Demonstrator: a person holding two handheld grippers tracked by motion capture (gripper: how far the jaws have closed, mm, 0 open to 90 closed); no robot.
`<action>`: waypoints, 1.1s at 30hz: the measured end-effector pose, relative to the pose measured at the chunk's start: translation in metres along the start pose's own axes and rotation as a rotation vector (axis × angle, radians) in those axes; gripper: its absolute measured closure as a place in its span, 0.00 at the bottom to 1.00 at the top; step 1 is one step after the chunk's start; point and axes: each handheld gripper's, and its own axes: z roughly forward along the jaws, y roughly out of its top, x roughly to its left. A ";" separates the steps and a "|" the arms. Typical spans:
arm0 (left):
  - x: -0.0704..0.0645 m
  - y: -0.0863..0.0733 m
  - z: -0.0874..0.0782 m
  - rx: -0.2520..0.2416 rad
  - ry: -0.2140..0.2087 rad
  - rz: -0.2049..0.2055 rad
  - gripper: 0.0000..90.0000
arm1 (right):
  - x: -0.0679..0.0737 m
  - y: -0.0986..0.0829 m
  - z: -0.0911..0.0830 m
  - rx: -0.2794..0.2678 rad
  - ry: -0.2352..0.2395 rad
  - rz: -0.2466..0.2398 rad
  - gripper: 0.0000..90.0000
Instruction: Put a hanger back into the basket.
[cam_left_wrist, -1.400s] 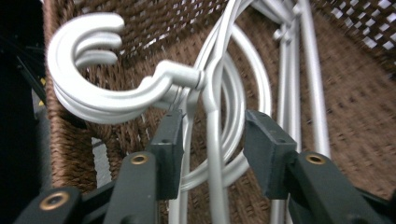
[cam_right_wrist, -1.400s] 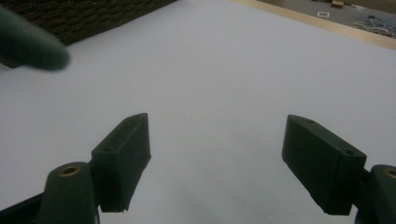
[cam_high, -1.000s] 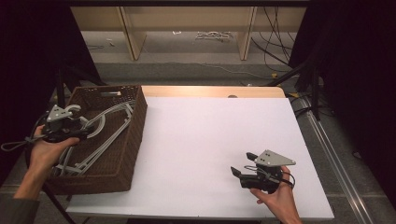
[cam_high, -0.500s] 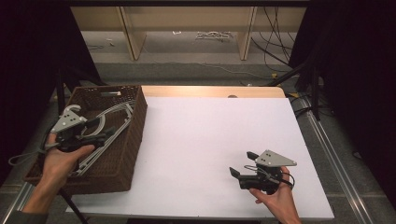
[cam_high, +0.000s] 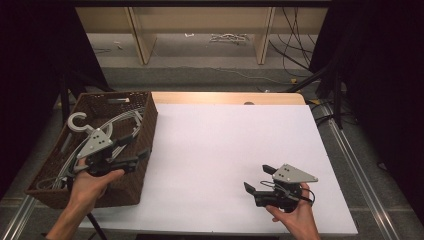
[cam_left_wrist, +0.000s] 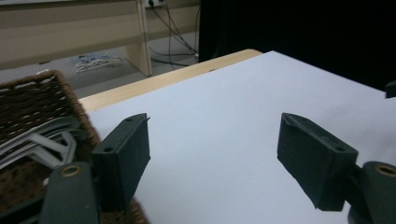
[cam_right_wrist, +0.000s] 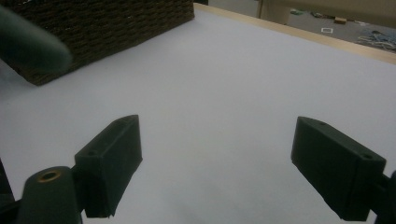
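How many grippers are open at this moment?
2. The left gripper hangs open over the dark brown wicker basket's right wall, above the grey plastic hangers; the right gripper rests open on the white table near its front right corner.

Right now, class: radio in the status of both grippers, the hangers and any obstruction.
Left gripper open, empty, over basket rim. Right gripper open, empty, over white table. Grey hangers lying in basket, ungripped. Nothing in the way.

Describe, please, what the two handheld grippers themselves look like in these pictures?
Both the left gripper and the right gripper are black, each with two blocky rectangular jaws and a grey three-cornered plate on top. Brass-coloured rings sit at the jaw pivots. The forearms show no sleeves.
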 end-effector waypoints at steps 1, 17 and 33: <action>-0.002 0.000 0.002 -0.010 -0.009 0.010 0.28 | 0.001 0.000 0.000 -0.007 0.005 0.012 0.19; -0.039 -0.015 0.023 -0.009 -0.094 0.013 0.18 | 0.007 -0.002 -0.001 -0.057 0.009 -0.006 0.19; -0.055 -0.039 0.026 -0.045 -0.113 0.066 0.18 | 0.011 -0.007 -0.007 -0.073 0.011 -0.009 0.18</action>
